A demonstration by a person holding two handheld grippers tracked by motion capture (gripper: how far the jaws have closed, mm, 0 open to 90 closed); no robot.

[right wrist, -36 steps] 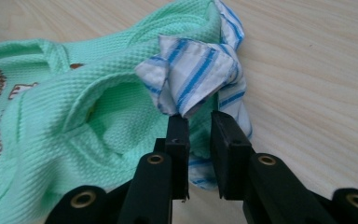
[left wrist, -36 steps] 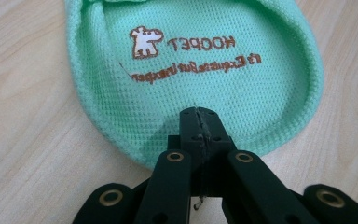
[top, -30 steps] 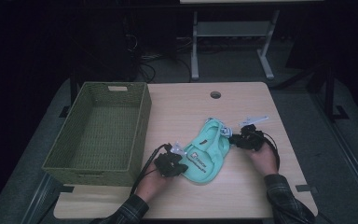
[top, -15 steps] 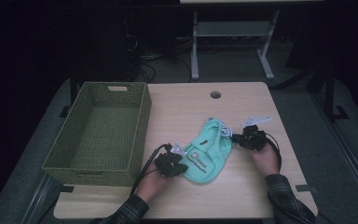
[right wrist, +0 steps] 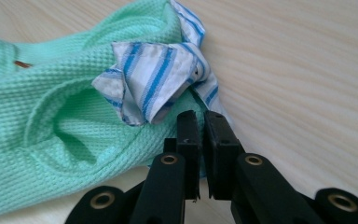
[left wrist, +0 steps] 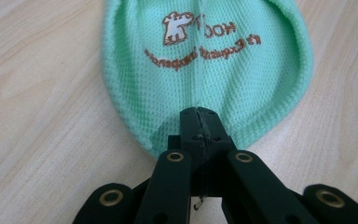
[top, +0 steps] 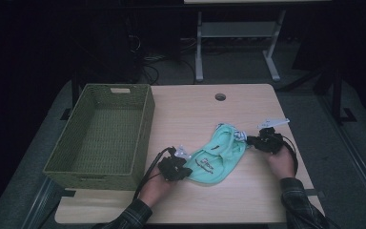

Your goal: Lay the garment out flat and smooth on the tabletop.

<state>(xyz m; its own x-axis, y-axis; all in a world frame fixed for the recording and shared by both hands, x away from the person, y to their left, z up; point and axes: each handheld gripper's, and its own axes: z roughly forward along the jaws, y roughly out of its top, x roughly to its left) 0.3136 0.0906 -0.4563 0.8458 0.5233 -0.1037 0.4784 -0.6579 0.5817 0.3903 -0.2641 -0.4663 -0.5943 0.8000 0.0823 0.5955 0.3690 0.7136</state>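
Both grippers pinch the green garment: left gripper on its hem, right gripper clenched beside the striped collar. Next, probably a joint lift toward the basket.

Each black tool has brass-ringed pivot holes, a trailing black cable, and dark plaid sleeves behind.
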